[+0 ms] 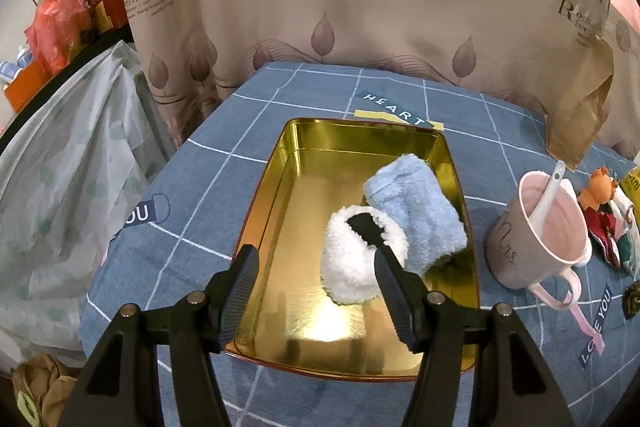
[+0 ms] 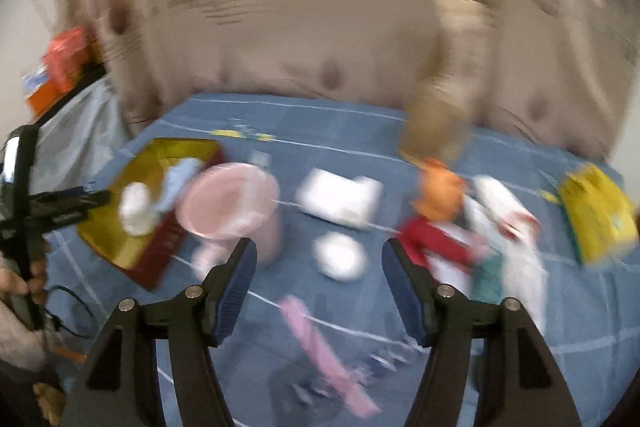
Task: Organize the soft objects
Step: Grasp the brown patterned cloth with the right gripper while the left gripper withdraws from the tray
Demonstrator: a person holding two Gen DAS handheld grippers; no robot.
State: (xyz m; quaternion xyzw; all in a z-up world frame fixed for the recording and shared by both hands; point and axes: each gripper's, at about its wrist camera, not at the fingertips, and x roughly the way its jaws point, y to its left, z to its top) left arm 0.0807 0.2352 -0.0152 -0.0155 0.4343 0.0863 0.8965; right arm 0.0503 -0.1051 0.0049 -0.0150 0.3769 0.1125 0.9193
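A: Status on the soft stuff?

B: Two pieces are in the gold tin (image 1: 304,163) already: a white fluffy piece (image 1: 352,267) and a light blue fluffy piece (image 1: 416,211) leaning against it, both toward the tin's right wall. The tin sits on the blue checked table (image 1: 248,131), long axis running from the near edge toward the curtain.

A: Left gripper?

B: Left gripper (image 1: 316,291) hangs over the tin's near end, jaws spread, nothing between them. The white piece shows just past its right finger; I can't say whether they touch.

A: Right?

B: Right gripper (image 2: 316,291) is about half open and empty. Its view is smeared, so take this loosely. A small white round thing (image 2: 340,259) lies on the table almost dead ahead, between the finger lines. A bigger white piece (image 2: 340,203) sits beyond it. My guess is the round one is next.

A: Which hand is nearer?

B: Right, clearly. Left is parked at the tin, which is off to the right gripper's left, behind the pink mug (image 2: 236,203).

A: Long axis on the round one?

B: Reads as a blob, no clear axis. Can't confirm it's soft either.

A: Anything else unclear?

B: The orange and red toy (image 2: 436,211), the white cloth (image 2: 512,227) beside it and the yellow packet (image 2: 596,215) toward the table's right edge are all blurred. The left view cuts the toy off at the frame edge.
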